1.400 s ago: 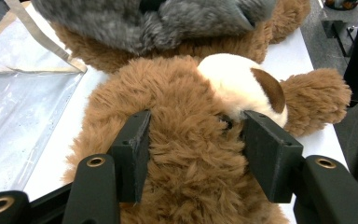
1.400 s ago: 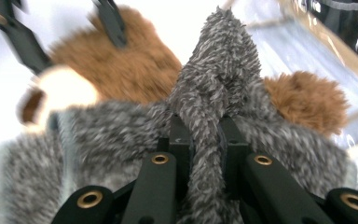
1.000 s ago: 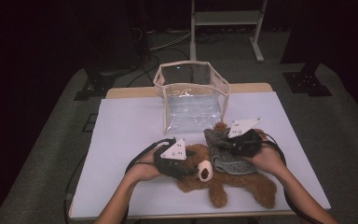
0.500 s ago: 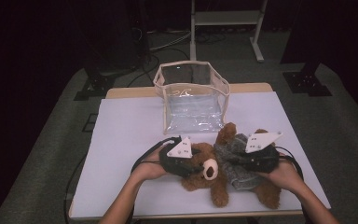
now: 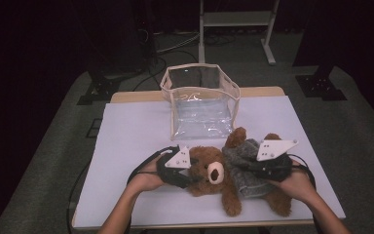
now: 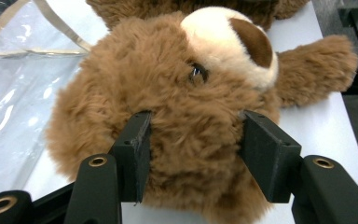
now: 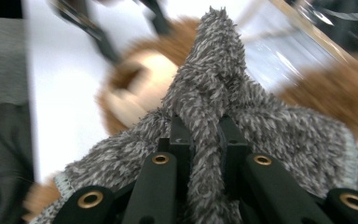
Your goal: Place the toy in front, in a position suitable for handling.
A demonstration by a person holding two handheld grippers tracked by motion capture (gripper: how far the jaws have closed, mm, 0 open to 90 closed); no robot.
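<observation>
A brown teddy bear (image 5: 213, 171) lies on its back on the white table (image 5: 131, 131), head to the left. My left gripper (image 5: 194, 175) is shut on the bear's head (image 6: 168, 84); its pads (image 6: 137, 149) press into the fur on both sides. A grey fuzzy sweater (image 5: 246, 168) covers the bear's body. My right gripper (image 5: 246, 165) is shut on a raised fold of the sweater (image 7: 209, 70), pinched between its jaws. In the right gripper view the bear's muzzle (image 7: 135, 98) shows blurred behind the fold.
A clear plastic pouch with beige trim (image 5: 202, 105) stands open at the back middle of the table, just behind the bear; its wall (image 6: 18, 93) shows in the left gripper view. Dark floor, cables and a metal stand (image 5: 236, 19) lie beyond the table.
My right gripper has moved right and toward the near edge, drawing the grey sweater with it along the bear's body. The left gripper stays on the head.
</observation>
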